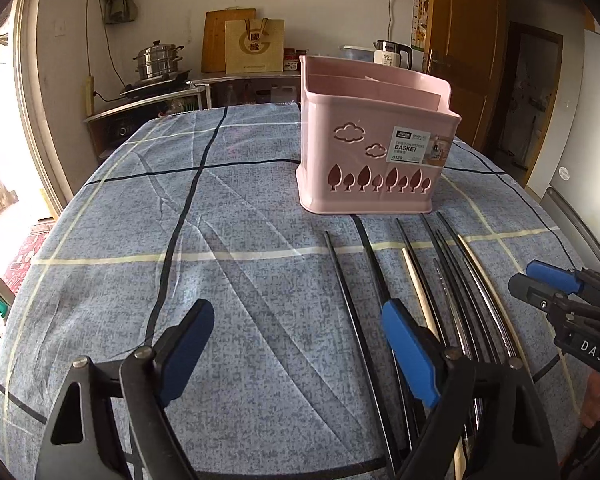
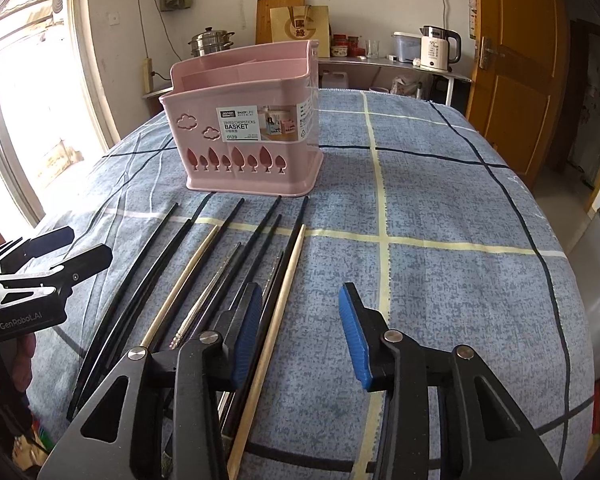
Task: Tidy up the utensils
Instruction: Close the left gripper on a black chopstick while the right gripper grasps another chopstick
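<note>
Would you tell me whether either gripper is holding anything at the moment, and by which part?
Nothing is held: left gripper and right gripper are both open above the chopsticks.

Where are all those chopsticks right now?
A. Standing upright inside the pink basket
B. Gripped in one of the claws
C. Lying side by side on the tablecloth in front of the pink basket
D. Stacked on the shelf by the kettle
C: the chopsticks lie flat on the blue checked tablecloth in front of the pink basket, whose visible compartments show none, and both the left claw and right claw hang open, holding nothing.
</note>
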{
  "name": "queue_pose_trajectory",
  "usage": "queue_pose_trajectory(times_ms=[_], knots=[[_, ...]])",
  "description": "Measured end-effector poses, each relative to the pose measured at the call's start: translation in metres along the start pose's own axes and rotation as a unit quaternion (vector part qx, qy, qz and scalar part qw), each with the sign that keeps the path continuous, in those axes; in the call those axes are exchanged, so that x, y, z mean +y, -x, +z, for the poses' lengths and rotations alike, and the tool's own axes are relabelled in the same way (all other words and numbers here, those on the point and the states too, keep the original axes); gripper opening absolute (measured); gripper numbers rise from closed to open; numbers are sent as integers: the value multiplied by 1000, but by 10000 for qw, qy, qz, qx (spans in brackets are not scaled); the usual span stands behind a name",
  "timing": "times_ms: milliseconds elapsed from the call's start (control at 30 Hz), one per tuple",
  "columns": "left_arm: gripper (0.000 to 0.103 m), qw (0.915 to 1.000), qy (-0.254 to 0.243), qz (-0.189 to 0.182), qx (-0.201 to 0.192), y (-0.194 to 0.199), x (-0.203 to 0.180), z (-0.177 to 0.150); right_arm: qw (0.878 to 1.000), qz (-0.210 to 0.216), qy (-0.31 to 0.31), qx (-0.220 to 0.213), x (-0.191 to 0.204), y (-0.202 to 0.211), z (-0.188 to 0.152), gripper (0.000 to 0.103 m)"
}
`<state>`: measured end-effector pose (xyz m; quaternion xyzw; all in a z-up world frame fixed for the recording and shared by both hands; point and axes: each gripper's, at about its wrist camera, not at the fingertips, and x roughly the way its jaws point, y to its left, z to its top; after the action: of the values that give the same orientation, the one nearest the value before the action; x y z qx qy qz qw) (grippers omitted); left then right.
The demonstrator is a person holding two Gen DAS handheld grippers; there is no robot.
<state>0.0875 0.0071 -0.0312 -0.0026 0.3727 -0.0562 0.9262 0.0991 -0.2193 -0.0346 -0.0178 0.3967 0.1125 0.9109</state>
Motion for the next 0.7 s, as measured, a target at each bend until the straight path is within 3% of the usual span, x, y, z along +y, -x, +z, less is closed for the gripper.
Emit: queue_pose_trajectory(times_ms=[167, 433, 700], knots=[[77, 9995, -10, -114, 299, -18, 0, 6, 10000, 79, 2, 54, 1, -7, 9, 28], [55, 9979, -106, -252, 586, -38, -5, 10, 9992, 363, -12, 136, 9, -18, 21, 15], [40, 9970, -273, -274, 667, -44, -9, 17, 9982, 468, -51, 372, 15, -40, 32, 10]])
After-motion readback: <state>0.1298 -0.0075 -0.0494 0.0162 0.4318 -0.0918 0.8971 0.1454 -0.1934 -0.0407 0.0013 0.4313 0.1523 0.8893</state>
